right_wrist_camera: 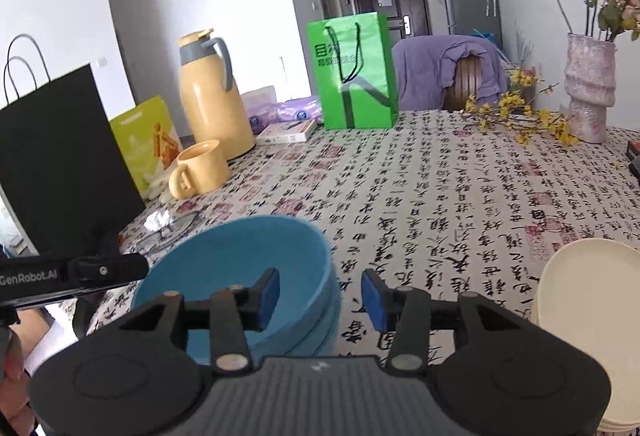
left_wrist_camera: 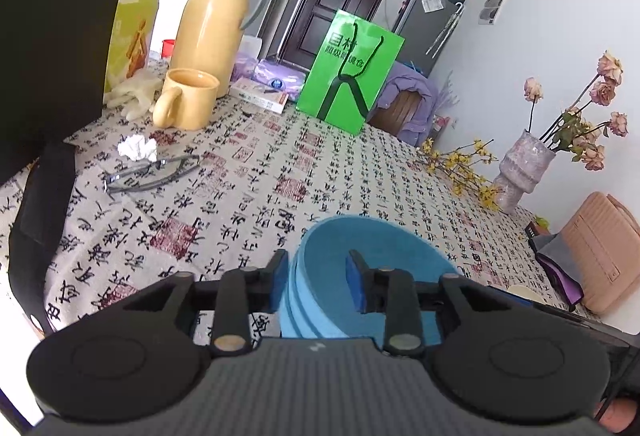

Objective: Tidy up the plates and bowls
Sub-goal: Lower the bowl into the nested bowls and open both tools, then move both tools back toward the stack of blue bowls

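both grippers straddle opposite rims of the stack of nested blue plastic bowls (right_wrist_camera: 240,276) at the near edge of the table. left gripper (left_wrist_camera: 318,282) has its jaws partly spread, one blue pad outside the wall and one inside, with a visible gap, so nothing is pinched. right gripper (right_wrist_camera: 320,300) likewise stands parted over the bowls' right rim, pads clear of it. it looks like a release after stacking; to do it well, i'd widen each jaw fully and draw straight back so no pad drags the rim. the stack of cream plates (right_wrist_camera: 588,324) sits just right. the calligraphy-print tablecloth (right_wrist_camera: 440,204) also carries a yellow mug (right_wrist_camera: 200,172), yellow thermos jug (right_wrist_camera: 212,96), green paper bag (right_wrist_camera: 352,76) and pink vase of dried flowers (right_wrist_camera: 590,88); a dark door stands beyond.
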Demonstrator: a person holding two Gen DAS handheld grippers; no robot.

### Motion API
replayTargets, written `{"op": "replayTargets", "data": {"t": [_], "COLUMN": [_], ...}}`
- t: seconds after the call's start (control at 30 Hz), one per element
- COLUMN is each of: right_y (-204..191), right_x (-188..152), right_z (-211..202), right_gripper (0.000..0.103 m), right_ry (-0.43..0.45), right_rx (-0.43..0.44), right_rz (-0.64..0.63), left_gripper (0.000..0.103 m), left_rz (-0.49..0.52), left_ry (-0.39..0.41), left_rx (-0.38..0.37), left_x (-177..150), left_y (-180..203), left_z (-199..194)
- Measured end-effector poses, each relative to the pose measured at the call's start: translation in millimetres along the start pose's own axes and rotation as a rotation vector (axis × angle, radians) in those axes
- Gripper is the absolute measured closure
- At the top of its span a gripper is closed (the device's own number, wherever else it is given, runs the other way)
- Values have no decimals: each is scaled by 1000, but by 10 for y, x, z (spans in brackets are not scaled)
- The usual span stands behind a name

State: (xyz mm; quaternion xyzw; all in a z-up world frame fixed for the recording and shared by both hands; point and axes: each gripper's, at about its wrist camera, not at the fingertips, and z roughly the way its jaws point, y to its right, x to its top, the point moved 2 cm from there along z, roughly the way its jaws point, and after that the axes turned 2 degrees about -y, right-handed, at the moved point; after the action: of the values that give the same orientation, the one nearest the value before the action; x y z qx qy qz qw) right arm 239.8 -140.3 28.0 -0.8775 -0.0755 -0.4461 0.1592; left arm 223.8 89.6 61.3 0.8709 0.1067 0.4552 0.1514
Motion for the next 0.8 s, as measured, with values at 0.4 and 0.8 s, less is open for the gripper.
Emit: {"op": "replayTargets", "data": {"t": [0.4, 0.8], "right_y": [868, 1460], "right_x": [1, -90], "right_z": [-434, -840], "right_gripper": [44, 17], "right_ry": [114, 238], "right_rx": [-143, -286], "right_rz": [96, 77], "left_gripper": [28, 2], "left_rz": [230, 340], "left_ry": [108, 139], "left_rx": [-108, -109], "left_x": [-71, -362], "left_y": [878, 1520], "left_z": [29, 218]}}
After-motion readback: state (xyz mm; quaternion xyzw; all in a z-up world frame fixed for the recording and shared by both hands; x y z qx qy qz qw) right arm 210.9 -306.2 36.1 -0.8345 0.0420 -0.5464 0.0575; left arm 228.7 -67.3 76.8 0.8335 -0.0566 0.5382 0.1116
